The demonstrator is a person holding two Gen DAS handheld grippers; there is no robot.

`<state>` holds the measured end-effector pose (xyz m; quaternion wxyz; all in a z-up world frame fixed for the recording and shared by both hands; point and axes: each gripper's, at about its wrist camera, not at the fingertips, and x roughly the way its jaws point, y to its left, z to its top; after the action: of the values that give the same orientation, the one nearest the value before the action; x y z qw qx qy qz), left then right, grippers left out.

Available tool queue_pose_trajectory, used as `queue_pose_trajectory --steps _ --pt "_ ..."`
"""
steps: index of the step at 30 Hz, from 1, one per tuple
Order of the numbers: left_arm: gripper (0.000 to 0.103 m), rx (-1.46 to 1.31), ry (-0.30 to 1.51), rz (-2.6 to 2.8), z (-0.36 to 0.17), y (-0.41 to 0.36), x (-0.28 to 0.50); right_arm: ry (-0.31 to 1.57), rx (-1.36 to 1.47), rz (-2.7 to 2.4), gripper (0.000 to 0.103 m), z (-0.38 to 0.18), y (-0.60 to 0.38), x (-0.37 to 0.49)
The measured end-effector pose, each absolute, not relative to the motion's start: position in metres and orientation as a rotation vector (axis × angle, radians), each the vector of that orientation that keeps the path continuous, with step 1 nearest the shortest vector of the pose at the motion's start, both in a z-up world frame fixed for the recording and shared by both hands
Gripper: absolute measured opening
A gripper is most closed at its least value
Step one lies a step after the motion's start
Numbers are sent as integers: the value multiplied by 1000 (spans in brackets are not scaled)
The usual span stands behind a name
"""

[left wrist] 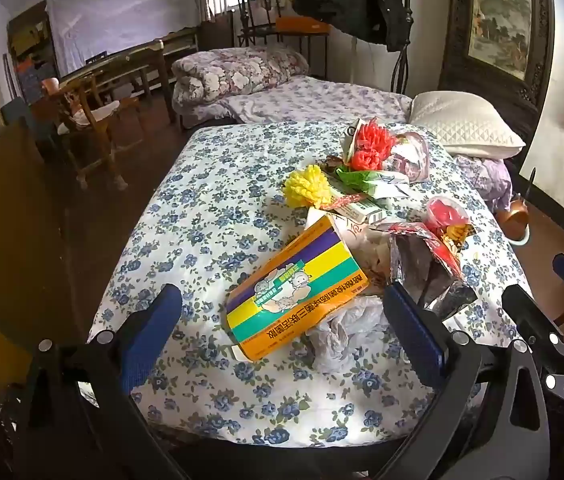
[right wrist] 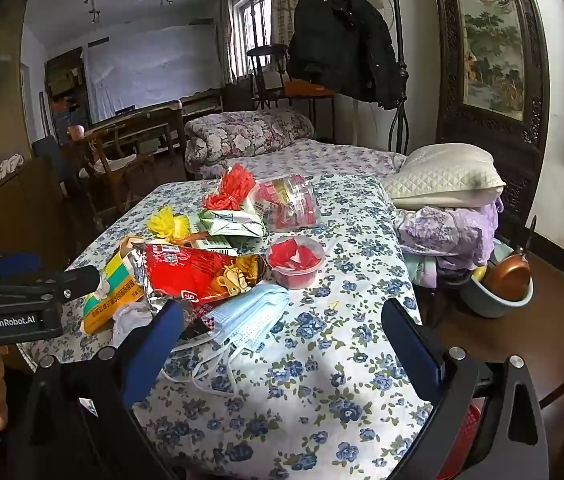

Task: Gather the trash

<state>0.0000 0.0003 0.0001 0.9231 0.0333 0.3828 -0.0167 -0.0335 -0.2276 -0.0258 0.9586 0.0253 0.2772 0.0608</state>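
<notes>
Hovering over the trash pile, left gripper and right gripper gape wide, holding nothing.

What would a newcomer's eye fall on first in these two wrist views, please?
Probably the heap of bright litter on the blue-flowered bedspread: a striped orange carton nearest the left gripper, with a torn red snack bag behind it. Yellow and red tufts lie farther back, and a pale blue face mask lies between the open right gripper's fingers.
</notes>
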Motion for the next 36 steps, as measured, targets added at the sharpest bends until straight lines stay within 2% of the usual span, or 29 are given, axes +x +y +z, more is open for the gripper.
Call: queue_pose_trajectory --steps 36 --pt "97 65 786 -34 1 1 0 566 56 121 97 -19 -226 -38"
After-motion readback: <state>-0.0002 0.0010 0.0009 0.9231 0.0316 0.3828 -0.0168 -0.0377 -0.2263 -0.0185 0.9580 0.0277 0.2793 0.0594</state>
